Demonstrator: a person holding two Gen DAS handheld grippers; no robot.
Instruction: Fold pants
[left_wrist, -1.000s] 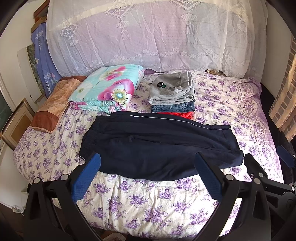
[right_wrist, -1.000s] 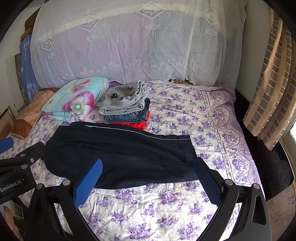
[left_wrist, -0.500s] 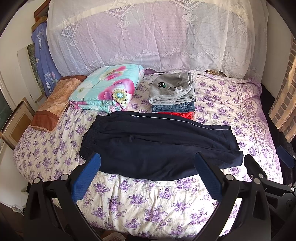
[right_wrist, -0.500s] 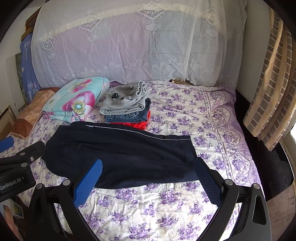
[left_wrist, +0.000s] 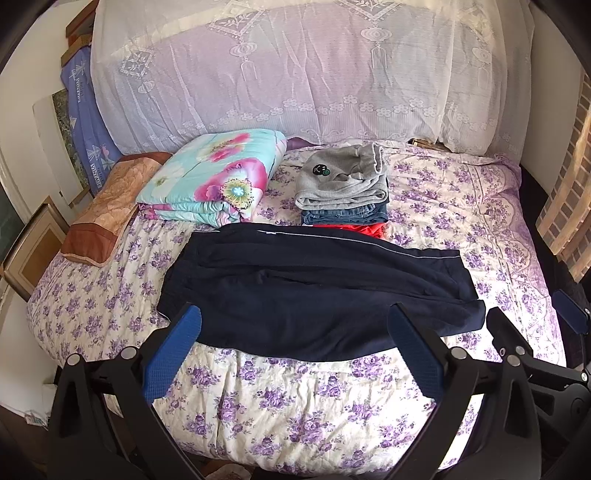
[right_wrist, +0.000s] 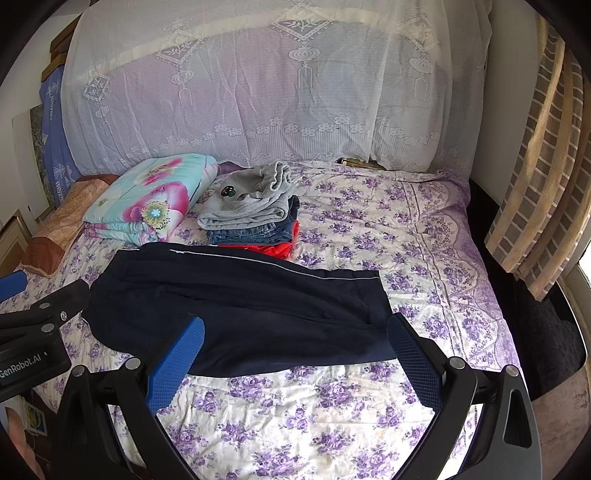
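Dark navy pants (left_wrist: 314, 284) with a thin white side stripe lie flat across the bed, legs doubled lengthwise; they also show in the right wrist view (right_wrist: 240, 306). My left gripper (left_wrist: 295, 350) is open and empty, held above the bed's near edge just in front of the pants. My right gripper (right_wrist: 295, 360) is open and empty, near the pants' front right part. The right gripper shows at the right edge of the left wrist view (left_wrist: 535, 332), and the left gripper at the left edge of the right wrist view (right_wrist: 33, 317).
A stack of folded clothes (left_wrist: 343, 188), grey on blue on red, sits just behind the pants. A folded floral quilt (left_wrist: 218, 177) and an orange pillow (left_wrist: 103, 206) lie at the back left. A lace-covered headboard (left_wrist: 295, 74) stands behind. A curtain (right_wrist: 535, 166) hangs right.
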